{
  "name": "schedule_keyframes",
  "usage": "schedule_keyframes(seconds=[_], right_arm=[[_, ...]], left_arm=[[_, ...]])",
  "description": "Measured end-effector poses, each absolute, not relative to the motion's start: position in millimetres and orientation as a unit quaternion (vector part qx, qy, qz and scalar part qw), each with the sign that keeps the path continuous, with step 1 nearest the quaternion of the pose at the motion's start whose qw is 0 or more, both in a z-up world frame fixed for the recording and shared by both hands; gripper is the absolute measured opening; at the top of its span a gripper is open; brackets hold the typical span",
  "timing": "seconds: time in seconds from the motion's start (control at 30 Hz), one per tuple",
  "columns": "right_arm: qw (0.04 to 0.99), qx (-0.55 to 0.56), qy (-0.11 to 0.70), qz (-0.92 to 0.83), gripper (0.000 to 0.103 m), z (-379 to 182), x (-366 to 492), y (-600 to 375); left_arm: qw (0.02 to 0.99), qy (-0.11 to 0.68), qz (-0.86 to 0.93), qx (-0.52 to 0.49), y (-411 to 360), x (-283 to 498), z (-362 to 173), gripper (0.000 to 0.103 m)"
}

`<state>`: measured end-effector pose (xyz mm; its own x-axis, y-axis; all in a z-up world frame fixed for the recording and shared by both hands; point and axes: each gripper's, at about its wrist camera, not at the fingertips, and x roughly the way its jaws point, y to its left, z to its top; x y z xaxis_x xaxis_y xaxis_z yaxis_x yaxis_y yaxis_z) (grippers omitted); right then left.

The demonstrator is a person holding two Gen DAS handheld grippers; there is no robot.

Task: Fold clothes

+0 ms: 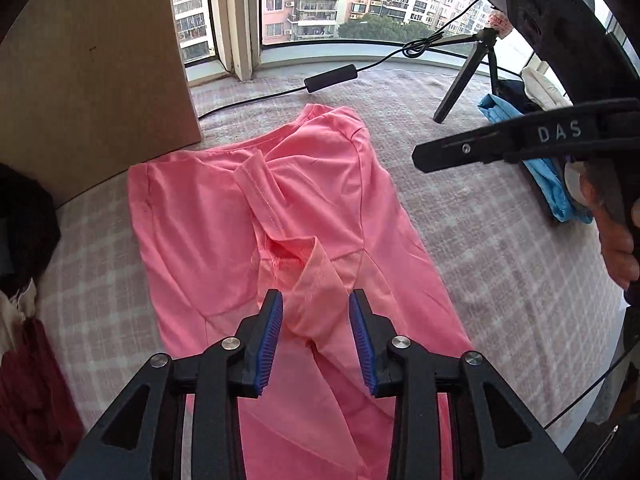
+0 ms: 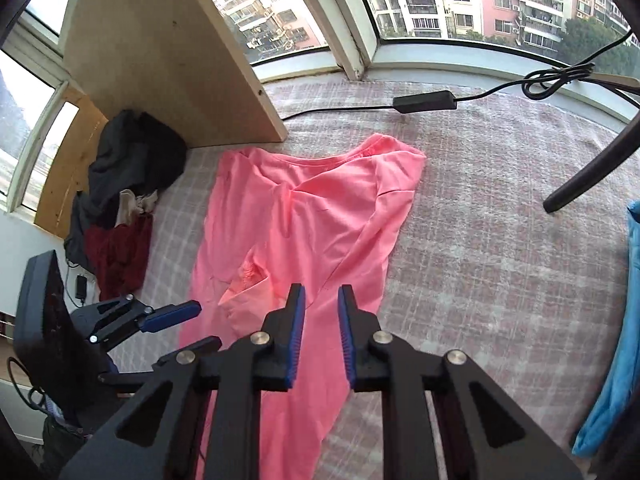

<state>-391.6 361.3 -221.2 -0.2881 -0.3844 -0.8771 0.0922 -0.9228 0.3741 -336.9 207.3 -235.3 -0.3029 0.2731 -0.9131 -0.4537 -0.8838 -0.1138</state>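
Checked bedcover (image 1: 460, 240) carries the pink garment (image 1: 224, 216), long axis running straight away from both grippers. Left gripper (image 1: 316, 332) and right gripper (image 2: 322, 332) hover above its near end, jaws released, empty.

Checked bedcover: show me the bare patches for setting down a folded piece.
Free: the checked bedcover between the pink garment and the blue garment. Crowded: the dark clothes pile by the wooden board; far edge holds the black cable.
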Motion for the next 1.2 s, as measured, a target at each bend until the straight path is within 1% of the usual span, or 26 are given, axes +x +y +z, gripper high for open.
schedule_keyframes(seconds=[0.07, 0.13, 0.2, 0.23, 0.3, 0.37, 0.4, 0.43, 0.47, 0.5, 0.53, 0.57, 0.6, 0.63, 0.67, 0.73, 0.77, 0.83, 0.93, 1.1, 1.2], right_arm=[[0.164, 0.588, -0.140, -0.779, 0.017, -241.2, -403.3, 360.1], [0.175, 0.596, -0.148, -0.769, 0.017, -257.3, -412.0, 357.3], [0.188, 0.601, -0.147, -0.763, 0.017, -267.2, -417.9, 352.0], [0.192, 0.603, -0.142, -0.761, 0.017, -270.3, -419.7, 349.4], [0.193, 0.606, -0.127, -0.761, 0.017, -275.5, -422.5, 345.4], [0.184, 0.609, -0.108, -0.764, 0.017, -280.6, -423.4, 344.9], [0.188, 0.608, -0.114, -0.763, 0.017, -282.4, -423.5, 347.0], [0.195, 0.609, -0.124, -0.759, 0.017, -283.5, -423.7, 350.0], [0.202, 0.612, -0.134, -0.753, 0.017, -284.0, -424.5, 353.0], [0.207, 0.613, -0.143, -0.749, 0.017, -282.6, -425.7, 356.9], [0.206, 0.609, -0.148, -0.752, 0.017, -278.0, -427.1, 362.0], [0.204, 0.603, -0.153, -0.756, 0.018, -272.7, -428.5, 367.4], [0.196, 0.594, -0.148, -0.766, 0.018, -265.4, -431.2, 371.7], [0.187, 0.584, -0.142, -0.777, 0.018, -257.5, -434.2, 375.9], [0.177, 0.574, -0.135, -0.788, 0.018, -249.7, -437.2, 380.0], [0.144, 0.563, -0.116, -0.806, 0.018, -239.7, -447.1, 386.5], [0.142, 0.561, -0.121, -0.806, 0.018, -238.7, -453.0, 390.1], [0.144, 0.564, -0.135, -0.802, 0.018, -241.5, -464.3, 396.6], [0.149, 0.570, -0.129, -0.798, 0.018, -249.4, -477.0, 393.1], [0.162, 0.583, -0.124, -0.787, 0.018, -264.4, -489.1, 380.0], [0.155, 0.586, -0.116, -0.787, 0.018, -270.6, -494.8, 377.9]], left_arm=[[0.238, 0.084, 0.795, -0.552, 210.2, -347.3, -244.1, 0.033], [0.255, 0.085, 0.784, -0.560, 211.5, -354.0, -253.1, 0.029], [0.264, 0.090, 0.774, -0.568, 210.2, -356.8, -261.3, 0.008], [0.263, 0.098, 0.771, -0.572, 208.6, -356.7, -264.5, 0.001], [0.261, 0.100, 0.777, -0.564, 197.9, -352.4, -264.4, 0.001], [0.243, 0.065, 0.787, -0.563, 178.9, -350.2, -260.8, 0.001], [0.237, 0.046, 0.792, -0.560, 169.7, -348.6, -257.4, 0.001], [0.231, 0.026, 0.797, -0.557, 160.4, -347.0, -254.0, 0.005], [0.238, 0.019, 0.796, -0.556, 157.2, -346.8, -248.7, 0.004], [0.250, 0.020, 0.793, -0.556, 157.9, -348.0, -242.2, 0.006], [0.259, 0.024, 0.795, -0.548, 160.3, -351.5, -234.5, 0.019], [0.268, 0.028, 0.798, -0.539, 163.0, -355.4, -226.6, 0.042], [0.263, 0.043, 0.810, -0.523, 166.7, -362.3, -221.0, 0.054], [0.251, 0.062, 0.822, -0.508, 170.8, -370.3, -218.2, 0.061], [0.243, 0.073, 0.826, -0.504, 174.8, -380.0, -219.3, 0.058], [0.233, 0.091, 0.824, -0.508, 178.0, -403.0, -230.4, 0.056], [0.228, 0.101, 0.823, -0.510, 179.4, -414.6, -236.3, 0.053], [0.228, 0.113, 0.814, -0.522, 183.8, -431.3, -251.7, 0.051], [0.233, 0.129, 0.803, -0.534, 188.2, -441.4, -267.4, 0.045], [0.246, 0.139, 0.799, -0.531, 196.9, -447.6, -272.7, 0.044], [0.256, 0.148, 0.797, -0.527, 200.8, -447.2, -274.4, 0.043]])
